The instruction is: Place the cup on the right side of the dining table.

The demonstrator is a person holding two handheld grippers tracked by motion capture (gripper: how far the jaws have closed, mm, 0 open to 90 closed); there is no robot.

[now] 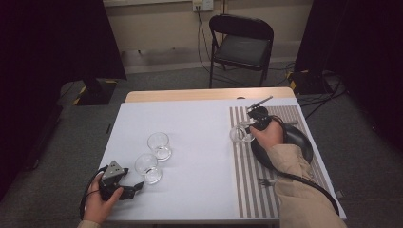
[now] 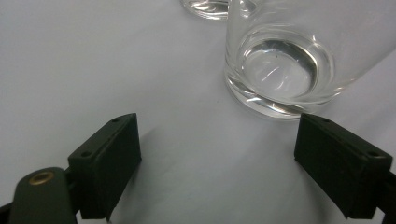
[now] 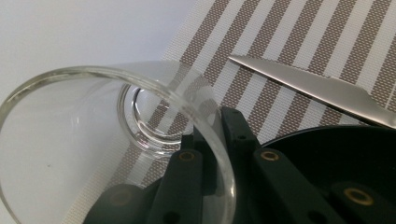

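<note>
Glass is what my right gripper has hold of: its black jaws are pinched on the wall of a clear tumbler, one jaw inside the rim and one outside. That tumbler sits at the left edge of the striped placemat, right side of the table, just beside a black plate, with a knife lying just beyond. My left gripper rests near the front left corner, jaws spread wide with nothing between them. Just ahead of it stands a second tumbler, and a third a little farther.
</note>
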